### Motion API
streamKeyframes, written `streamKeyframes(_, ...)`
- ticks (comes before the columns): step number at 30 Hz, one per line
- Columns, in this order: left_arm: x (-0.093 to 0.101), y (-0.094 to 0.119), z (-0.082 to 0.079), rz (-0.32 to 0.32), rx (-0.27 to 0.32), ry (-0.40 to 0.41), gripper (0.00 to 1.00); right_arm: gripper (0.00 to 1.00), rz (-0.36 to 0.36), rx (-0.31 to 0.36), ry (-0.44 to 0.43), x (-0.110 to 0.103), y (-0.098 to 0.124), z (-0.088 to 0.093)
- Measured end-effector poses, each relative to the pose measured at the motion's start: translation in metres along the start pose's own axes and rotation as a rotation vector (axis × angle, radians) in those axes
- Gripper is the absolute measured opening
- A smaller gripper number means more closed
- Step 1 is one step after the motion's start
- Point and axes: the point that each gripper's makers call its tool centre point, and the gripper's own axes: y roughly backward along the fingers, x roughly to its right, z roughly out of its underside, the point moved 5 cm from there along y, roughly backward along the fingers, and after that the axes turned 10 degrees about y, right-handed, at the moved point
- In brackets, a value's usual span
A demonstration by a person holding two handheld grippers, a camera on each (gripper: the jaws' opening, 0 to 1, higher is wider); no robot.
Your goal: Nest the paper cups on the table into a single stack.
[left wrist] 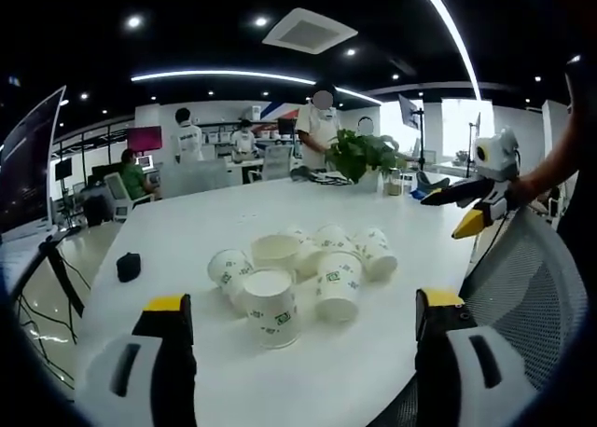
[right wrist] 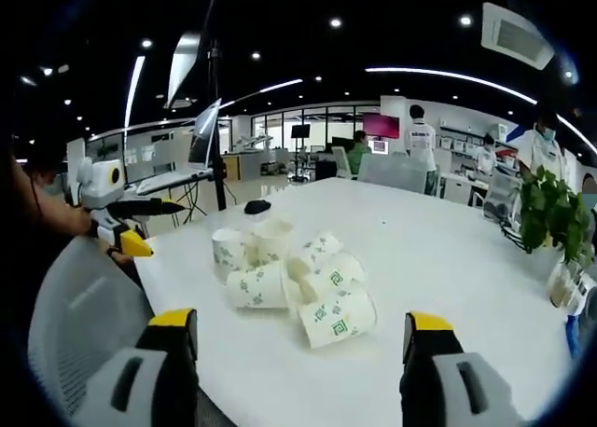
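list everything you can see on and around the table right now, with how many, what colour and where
paper cups: about seven, white with green print, clustered mid-table, upright and tipped mixed
table: one, white
small object: one, black, on the table apart from the cups
potted plant: one, green, far table edge
mesh chair: one, grey, at the table's side
people: several, at desks beyond the table
left claw: black with yellow tips, open, short of the cups
right claw: same colours, open, facing the cups

green printed marks on paper cups (right wrist: pixel 326 301), too small to read
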Motion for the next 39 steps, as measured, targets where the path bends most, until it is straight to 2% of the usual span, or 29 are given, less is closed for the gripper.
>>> streamKeyframes(7,0.0,0.0,0.0,0.002,-0.002,-0.007,0.98,0.81,-0.06,-0.006,-0.037,0.002,-0.01,-0.007)
streamKeyframes(19,0.001,-0.001,0.003,0.01,-0.019,-0.013,0.98,0.71,-0.148,-0.004,-0.048,0.002,-0.028,-0.015)
streamKeyframes(28,0.002,-0.002,0.005,0.016,-0.033,-0.016,0.98,0.6,-0.217,-0.025,-0.04,0.001,-0.047,-0.009)
streamKeyframes(39,0.004,-0.003,0.008,0.024,-0.047,-0.019,0.98,0.52,-0.256,-0.032,-0.058,0.004,-0.066,-0.006)
